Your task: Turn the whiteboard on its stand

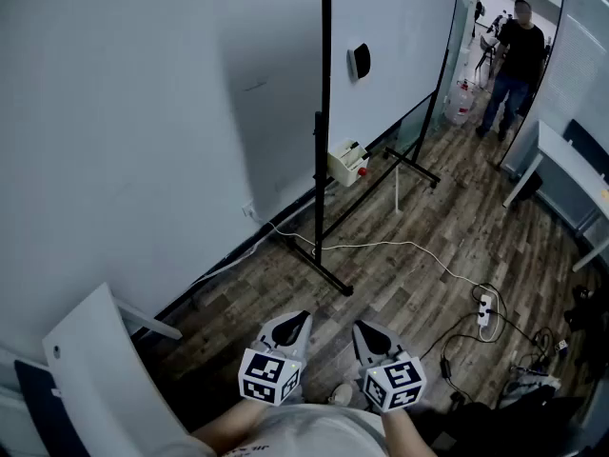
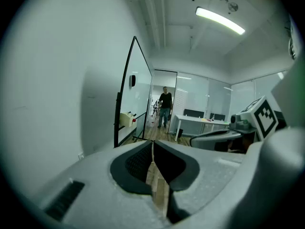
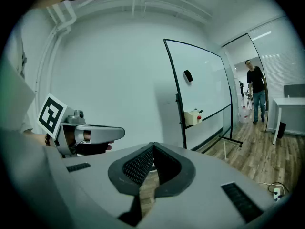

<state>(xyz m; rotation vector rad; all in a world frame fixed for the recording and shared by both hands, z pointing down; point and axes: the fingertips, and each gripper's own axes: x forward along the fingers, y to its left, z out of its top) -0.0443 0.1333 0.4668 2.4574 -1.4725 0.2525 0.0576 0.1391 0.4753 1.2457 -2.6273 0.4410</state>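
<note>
Left claw [image 1: 297, 318] and right claw [image 1: 366, 330] are both pinched together, empty. The whiteboard [image 1: 400, 46] stands at one o'clock, and the floor cable [image 1: 420, 248] could trip the walk-up.

Whiteboard [image 1: 400, 46]: top cut off by the upper frame edge in the head view.
White chair [image 1: 95, 369], lower left: partly out of frame.
Desk [image 1: 569, 165], right edge: cut off.
Dark clutter [image 1: 542, 374], lower right: too dim to identify.
</note>
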